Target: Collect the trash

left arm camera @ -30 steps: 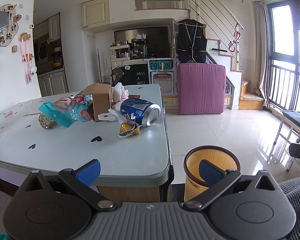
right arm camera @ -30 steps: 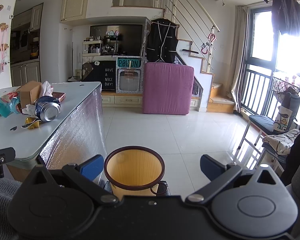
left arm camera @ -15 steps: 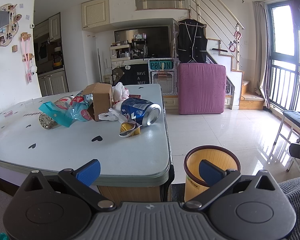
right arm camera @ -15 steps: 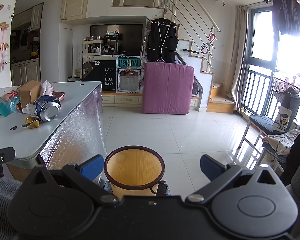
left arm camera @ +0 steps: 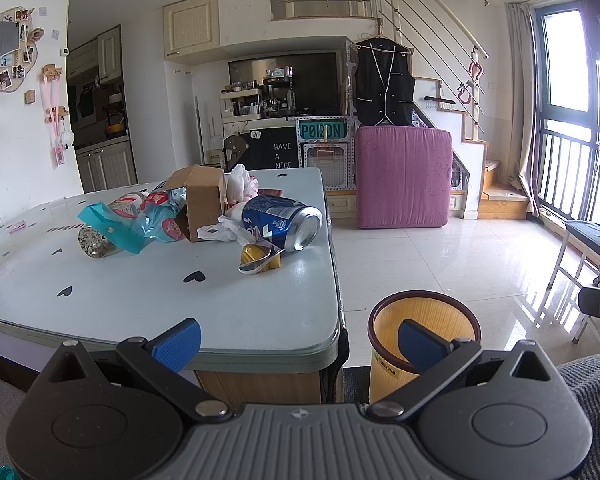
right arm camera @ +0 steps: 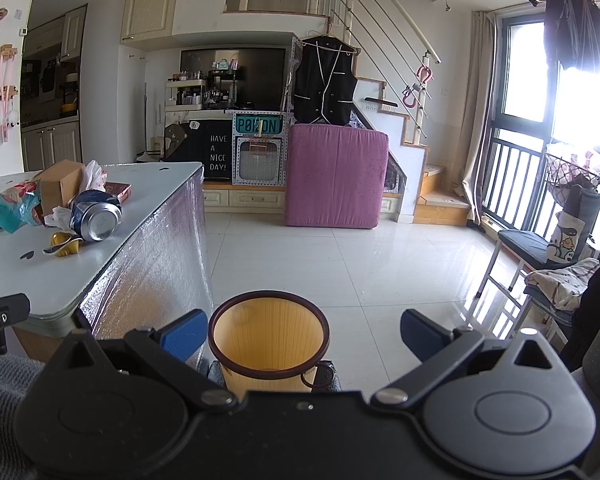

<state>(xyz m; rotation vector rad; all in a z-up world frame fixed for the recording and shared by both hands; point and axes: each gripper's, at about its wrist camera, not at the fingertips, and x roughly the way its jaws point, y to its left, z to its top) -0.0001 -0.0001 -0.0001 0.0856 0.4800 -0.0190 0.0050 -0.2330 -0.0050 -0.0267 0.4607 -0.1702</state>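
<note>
- I judge I am at the very start: nothing is picked up, and the trash sits in a heap on the bench (left arm camera: 220, 312), well apart from both grippers.
- The bin (right arm camera: 268, 340) stands on the floor just beside the bench corner; its inside looks empty.
- The cardboard box (left arm camera: 204, 200) lies open on its side, contents unclear.
- The blue can (left arm camera: 280, 222) lies on its side nearest me; my next move is reaching for it.
- Left gripper (left arm camera: 296, 338) and right gripper (right arm camera: 300, 332) both stand wide apart, holding nothing.
</note>
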